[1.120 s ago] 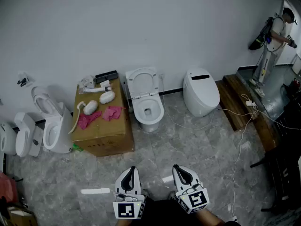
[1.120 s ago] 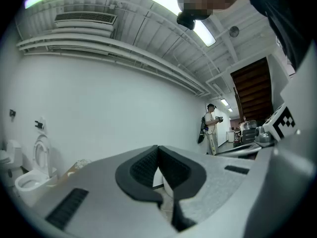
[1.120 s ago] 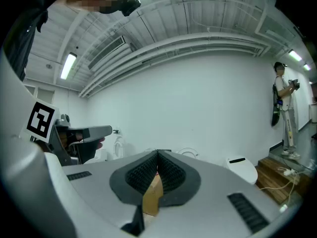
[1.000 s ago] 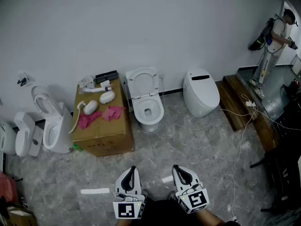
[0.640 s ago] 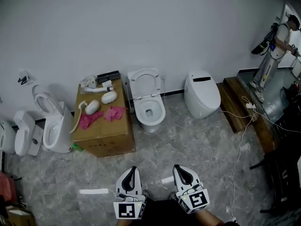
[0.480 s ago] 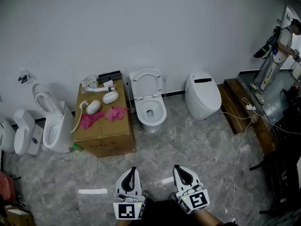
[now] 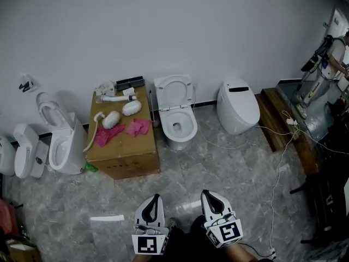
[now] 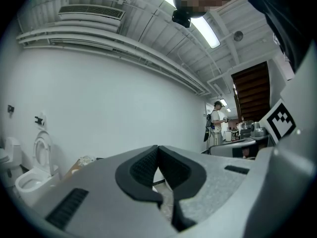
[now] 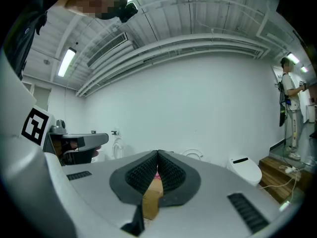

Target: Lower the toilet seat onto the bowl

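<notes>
A white toilet [image 7: 180, 127] stands against the back wall, its seat [image 7: 174, 88] raised upright above the bowl. In the right gripper view the raised seat [image 9: 193, 154] peeks just over the jaws. Both grippers are held low at the bottom of the head view, far from the toilet. My left gripper [image 7: 153, 197] is shut with nothing in it, and its pads meet in the left gripper view [image 8: 158, 147]. My right gripper [image 7: 208, 193] is also shut and empty, its jaws closed to a thin slit [image 9: 158, 153].
A cardboard box [image 7: 123, 146] with pink cloth and white parts stands left of the toilet. A closed white toilet [image 7: 238, 105] is to its right, more toilets [image 7: 57, 143] at far left. A wooden step [image 7: 275, 119], cables [image 7: 279, 162] and a person [image 7: 332, 53] are at right.
The head view has shifted a little: toilet and box sit slightly further right and higher. The person at right has slid toward the frame edge. Both grippers stay shut at the bottom.
</notes>
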Tool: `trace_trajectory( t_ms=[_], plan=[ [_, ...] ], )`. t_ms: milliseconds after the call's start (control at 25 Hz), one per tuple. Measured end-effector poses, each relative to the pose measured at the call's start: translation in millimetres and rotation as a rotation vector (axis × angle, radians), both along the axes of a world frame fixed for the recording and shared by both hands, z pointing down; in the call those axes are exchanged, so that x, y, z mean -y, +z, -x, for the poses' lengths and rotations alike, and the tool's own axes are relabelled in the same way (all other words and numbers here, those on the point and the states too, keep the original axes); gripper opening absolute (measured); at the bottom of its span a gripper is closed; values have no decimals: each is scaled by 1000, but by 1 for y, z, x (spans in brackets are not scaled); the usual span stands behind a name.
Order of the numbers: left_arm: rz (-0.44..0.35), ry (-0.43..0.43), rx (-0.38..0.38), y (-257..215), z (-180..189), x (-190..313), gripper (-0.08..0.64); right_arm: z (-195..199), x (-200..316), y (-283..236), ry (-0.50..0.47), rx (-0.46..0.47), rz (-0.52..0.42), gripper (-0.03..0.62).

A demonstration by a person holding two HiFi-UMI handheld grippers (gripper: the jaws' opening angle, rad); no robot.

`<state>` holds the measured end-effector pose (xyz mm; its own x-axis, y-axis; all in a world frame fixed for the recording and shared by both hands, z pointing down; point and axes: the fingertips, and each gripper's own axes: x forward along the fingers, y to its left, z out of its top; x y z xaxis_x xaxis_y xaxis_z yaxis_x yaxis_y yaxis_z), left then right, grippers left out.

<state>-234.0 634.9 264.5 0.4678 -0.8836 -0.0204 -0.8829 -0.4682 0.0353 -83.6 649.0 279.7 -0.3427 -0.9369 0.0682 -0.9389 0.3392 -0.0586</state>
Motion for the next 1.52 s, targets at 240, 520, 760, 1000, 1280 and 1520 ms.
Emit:
trace_trajectory(
  t_ms=[240,520,760,1000,1280,1520],
  plan=[
    [30,-9,-3,8,3,25,8,-2,25,6,6,-1,24,25],
    [43,-23,27,19,-28,86,8,-31,95,17,-18,7,23,25],
    [65,-39,48,21,-77,163,8,-72,181,20,-80,19,24,25],
    [39,-48,68,8,-119,224,8,-104,256,19,-158,-9,20,25],
    [173,-90,173,37,-118,273,8,-112,322,16,-173,8,25,25],
    [199,-79,145,51,-128,347,8,-117,387,30,-171,-10,58,25]
  ],
)
